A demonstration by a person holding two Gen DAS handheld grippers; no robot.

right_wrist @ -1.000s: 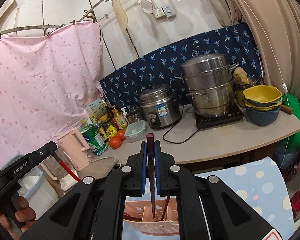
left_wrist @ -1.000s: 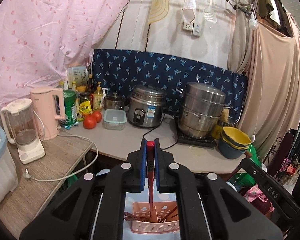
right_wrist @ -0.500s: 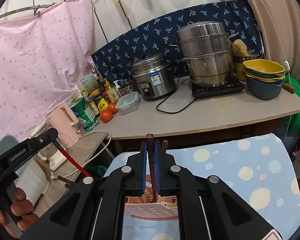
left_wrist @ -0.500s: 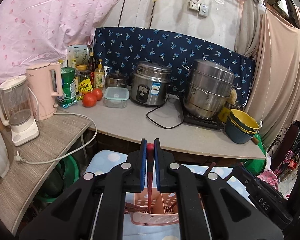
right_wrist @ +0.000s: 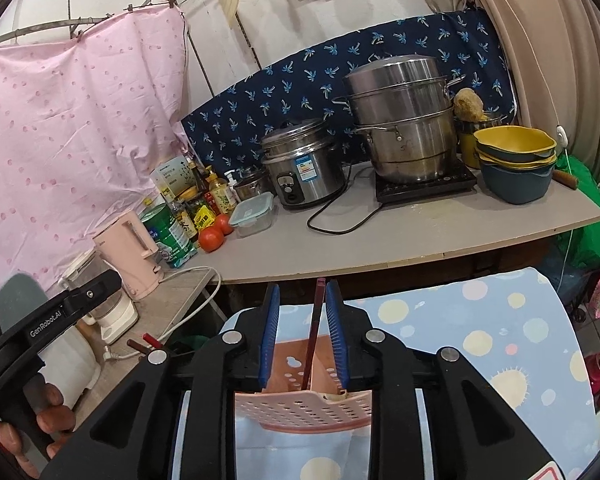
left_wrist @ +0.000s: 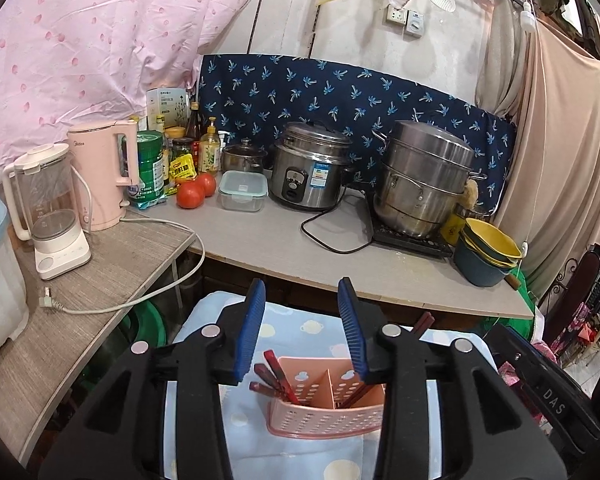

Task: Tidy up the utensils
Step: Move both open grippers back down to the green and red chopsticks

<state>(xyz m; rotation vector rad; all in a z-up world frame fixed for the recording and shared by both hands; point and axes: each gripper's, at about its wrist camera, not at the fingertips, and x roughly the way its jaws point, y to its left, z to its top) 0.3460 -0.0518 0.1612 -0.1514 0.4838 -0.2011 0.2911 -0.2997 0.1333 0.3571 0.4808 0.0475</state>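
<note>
right wrist – chopstick [right_wrist: 315, 328] between right gripper [right_wrist: 302, 334] pads

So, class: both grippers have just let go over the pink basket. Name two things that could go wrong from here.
1. In the right gripper, a chopstick stands between the open fingers; pulling away sideways could drag it out or tip the basket.
2. The left gripper is open too, and its chopsticks lean out over the basket's left rim, so a nudge may spill them onto the cloth.

Utensil basket [left_wrist: 327, 412] on table cloth [left_wrist: 288, 456], chopsticks [left_wrist: 274, 376] in left compartment, counter [left_wrist: 284, 240] behind
</note>
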